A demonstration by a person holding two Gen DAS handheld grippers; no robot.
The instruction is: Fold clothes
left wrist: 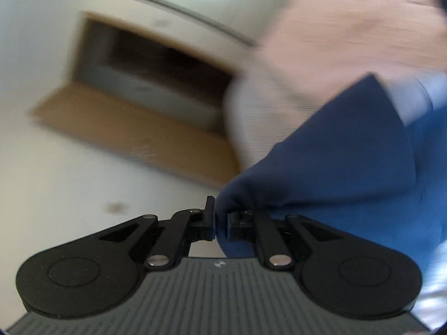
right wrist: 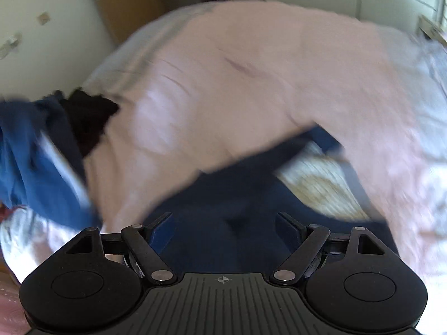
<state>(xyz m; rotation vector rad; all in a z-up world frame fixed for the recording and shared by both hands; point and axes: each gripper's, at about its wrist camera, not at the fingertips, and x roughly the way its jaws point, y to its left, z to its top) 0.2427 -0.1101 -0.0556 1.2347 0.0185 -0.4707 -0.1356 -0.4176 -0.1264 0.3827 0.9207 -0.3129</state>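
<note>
While the left gripper (left wrist: 219, 224) pinches a small bunch of the blue garment (left wrist: 329, 167) between nearly closed pads, the rest of that cloth hangs off to the right, lifted above the pink bed cover (left wrist: 349, 33), with a cardboard box (left wrist: 134, 128) on the pale floor beyond. In the right wrist view the right gripper (right wrist: 225, 230) stands with its fingers wide and nothing pressed between them; dark blue fabric (right wrist: 223, 195) lies just under and between the tips, though blur hides whether they touch it. The left hold looks shallow, catching only a fold near the pad tips, so a quick pull could probably strip the cloth free and drop it in a heap. If the right gripper closes blindly, it may take the bed cover along with the garment, or seize a mid-panel fold instead of an edge, leaving the fold crooked.
</note>
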